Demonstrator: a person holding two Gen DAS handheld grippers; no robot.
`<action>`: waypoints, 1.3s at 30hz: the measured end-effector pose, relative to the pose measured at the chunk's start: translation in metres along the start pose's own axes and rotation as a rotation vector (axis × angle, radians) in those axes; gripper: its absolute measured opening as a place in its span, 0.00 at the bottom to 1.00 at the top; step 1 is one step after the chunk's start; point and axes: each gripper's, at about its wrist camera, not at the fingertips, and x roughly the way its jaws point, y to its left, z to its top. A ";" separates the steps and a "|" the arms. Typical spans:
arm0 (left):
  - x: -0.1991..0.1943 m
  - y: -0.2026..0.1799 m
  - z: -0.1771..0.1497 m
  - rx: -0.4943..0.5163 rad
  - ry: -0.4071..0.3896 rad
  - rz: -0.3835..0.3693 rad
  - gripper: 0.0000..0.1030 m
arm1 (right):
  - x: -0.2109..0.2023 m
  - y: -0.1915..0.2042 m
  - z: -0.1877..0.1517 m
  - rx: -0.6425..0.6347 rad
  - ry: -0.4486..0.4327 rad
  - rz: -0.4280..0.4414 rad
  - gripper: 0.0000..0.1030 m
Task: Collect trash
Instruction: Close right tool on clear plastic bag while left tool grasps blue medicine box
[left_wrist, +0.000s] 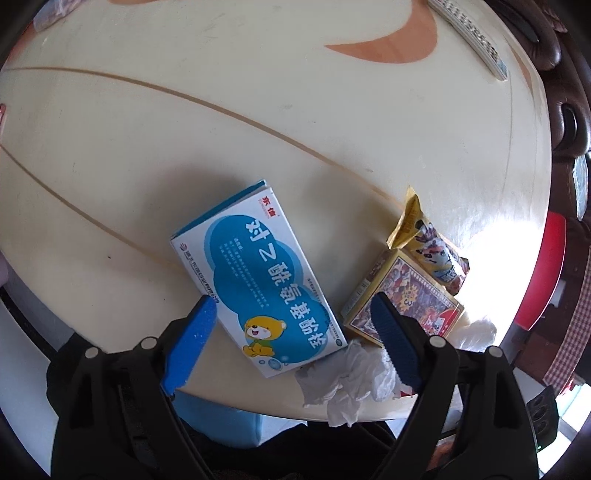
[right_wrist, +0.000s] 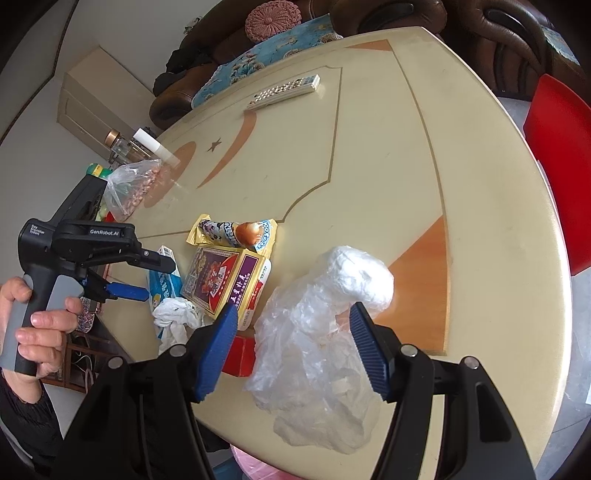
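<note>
1. Left wrist view: the left claw (left_wrist: 291, 317) points steeply down at a cream surface (left_wrist: 258, 110) with its blue pads spread wide and nothing gripped. Between the pads lies a blue-and-white medicine box (left_wrist: 258, 277), flat, near the surface's front edge.
2. Touching the box's near corner is a crumpled white tissue (left_wrist: 351, 376), partly overhanging the edge. Just beside it on the right lie a yellow playing-card box (left_wrist: 402, 306) and, touching that one's far side, a yellow snack wrapper (left_wrist: 424, 236).
3. Right wrist view: the right claw (right_wrist: 291, 332) stands partly open above a thin clear plastic bag (right_wrist: 314, 332). The bag lies between the pads, but I cannot tell whether they press on it. The person's left hand (right_wrist: 37, 328) grips the other tool's handle.
4. Handling, as a judgement: the medicine box looks light and fairly stiff, likely empty card that could dent under a hard squeeze. Taking it across its narrow width, on the long edges, seems best; its glossy face may slip.
5. The tissue looks soft and nearly weightless; pinch the thick middle of the wad. The bag looks limp and slippery; gather a bunched fold rather than a single layer.
6. The wrapper looks crinkly and light; its crimped end offers a flat tab.
</note>
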 end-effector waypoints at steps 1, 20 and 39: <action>0.000 0.004 0.000 -0.031 -0.002 0.004 0.81 | -0.001 -0.001 0.000 0.000 -0.004 0.004 0.60; 0.023 -0.020 0.022 0.012 0.011 0.171 0.72 | 0.021 -0.001 -0.002 -0.037 0.017 0.000 0.59; -0.004 -0.024 -0.029 0.211 -0.119 0.090 0.70 | -0.011 0.013 -0.011 -0.068 -0.091 -0.014 0.35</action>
